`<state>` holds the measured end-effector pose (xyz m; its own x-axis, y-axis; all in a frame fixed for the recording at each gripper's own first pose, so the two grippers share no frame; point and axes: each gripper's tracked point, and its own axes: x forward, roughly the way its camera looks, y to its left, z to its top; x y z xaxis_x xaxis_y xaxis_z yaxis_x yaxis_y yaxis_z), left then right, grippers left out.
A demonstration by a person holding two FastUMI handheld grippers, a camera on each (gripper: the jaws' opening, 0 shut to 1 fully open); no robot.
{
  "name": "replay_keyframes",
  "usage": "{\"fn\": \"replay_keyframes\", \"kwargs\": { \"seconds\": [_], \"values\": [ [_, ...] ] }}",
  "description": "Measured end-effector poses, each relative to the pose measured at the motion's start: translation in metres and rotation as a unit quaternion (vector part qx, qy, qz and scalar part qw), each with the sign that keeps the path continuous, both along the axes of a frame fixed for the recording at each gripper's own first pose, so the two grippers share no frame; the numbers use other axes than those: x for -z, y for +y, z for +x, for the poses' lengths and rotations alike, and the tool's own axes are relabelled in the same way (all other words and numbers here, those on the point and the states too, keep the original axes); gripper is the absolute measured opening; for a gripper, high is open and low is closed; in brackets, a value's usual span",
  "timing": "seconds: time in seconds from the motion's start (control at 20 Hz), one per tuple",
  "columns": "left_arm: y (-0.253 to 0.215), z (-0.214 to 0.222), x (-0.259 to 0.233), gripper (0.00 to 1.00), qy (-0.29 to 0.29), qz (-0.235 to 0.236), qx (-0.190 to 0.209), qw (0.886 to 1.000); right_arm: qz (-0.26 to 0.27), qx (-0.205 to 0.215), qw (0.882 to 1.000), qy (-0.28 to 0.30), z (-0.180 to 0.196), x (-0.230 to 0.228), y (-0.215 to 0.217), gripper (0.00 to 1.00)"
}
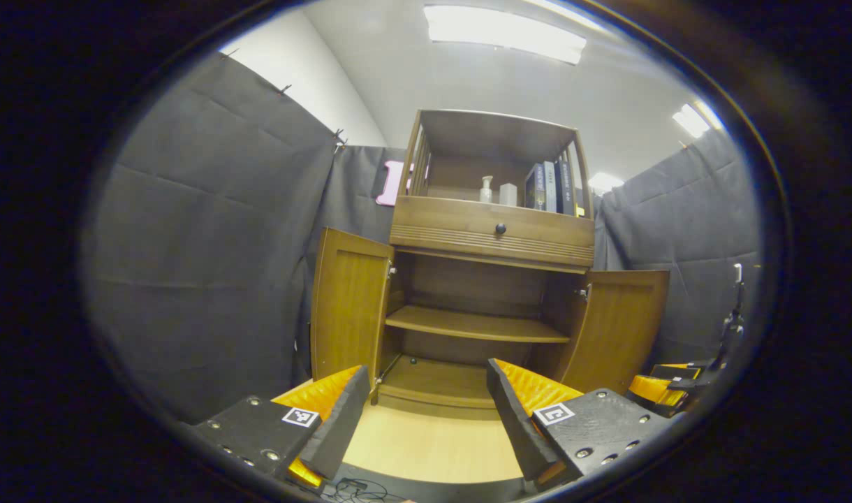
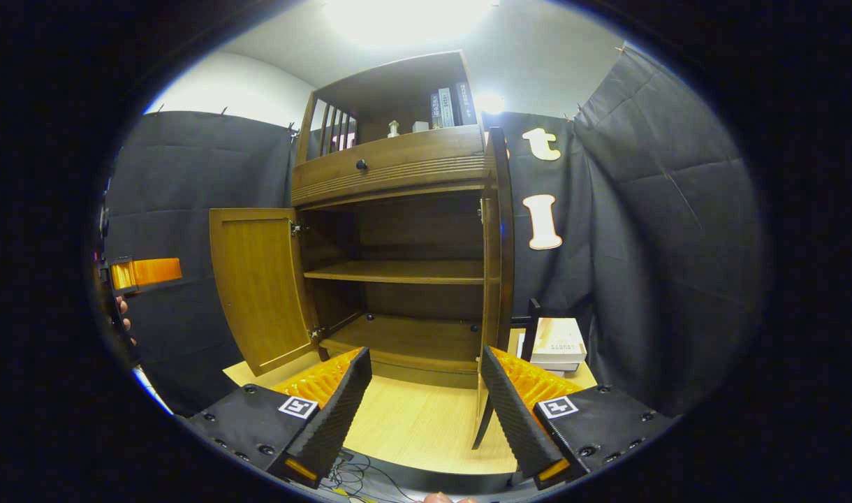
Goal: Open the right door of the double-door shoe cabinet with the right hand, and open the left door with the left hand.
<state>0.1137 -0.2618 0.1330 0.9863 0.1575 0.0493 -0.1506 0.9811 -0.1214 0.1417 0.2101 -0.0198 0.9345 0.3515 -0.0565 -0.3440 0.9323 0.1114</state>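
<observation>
Left gripper view: the left tool (image 1: 426, 419) is wide open, its fingers spread apart, holding nothing and touching nothing. Ahead stands the cabinet (image 1: 492, 230) on the desk (image 1: 433, 447). Both doors are swung out: the left door (image 1: 349, 304) and the right door (image 1: 618, 325) stand open on either side of the bare inner shelf (image 1: 478, 325). A drawer with a dark knob (image 1: 500, 228) sits above the opening. The top compartment holds a pump bottle (image 1: 486, 189) and books (image 1: 548, 187). The right tool (image 1: 667, 388) shows at the lower right edge, near the right door; whether it is open cannot be told here.

Right gripper view: the right tool (image 2: 426, 412) is also wide open and empty, clear of the cabinet. The right door (image 2: 499, 272) is seen edge-on, just ahead of the right finger. The left door (image 2: 258, 286) faces the camera, fully open. This view adds a stack of books (image 2: 557, 344) on the desk beside the cabinet, and the left tool (image 2: 145, 272), held by a hand (image 2: 122, 311), at the left edge.
</observation>
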Motion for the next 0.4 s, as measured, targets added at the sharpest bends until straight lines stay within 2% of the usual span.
{"fn": "replay_keyframes", "kwargs": {
  "seconds": [0.1,0.2,0.3,0.4],
  "values": [
    [-0.022,-0.004,-0.003,0.96,-0.002,-0.025,0.007,1.0,0.021,-0.014,1.0,0.007,-0.012,0.0,-0.003,0.96],
    [-0.042,-0.005,-0.008,0.96,-0.001,-0.013,0.018,1.0,0.038,-0.019,0.999,0.014,-0.018,-0.001,-0.009,0.93],
    [-0.052,-0.002,-0.006,0.96,0.007,0.014,0.02,1.0,0.041,-0.004,0.999,0.015,-0.017,0.001,-0.021,0.92],
    [-0.059,-0.001,-0.004,0.96,0.002,0.006,0.025,1.0,0.052,0.009,0.998,0.027,-0.017,0.008,-0.029,0.92]
  ]
}}
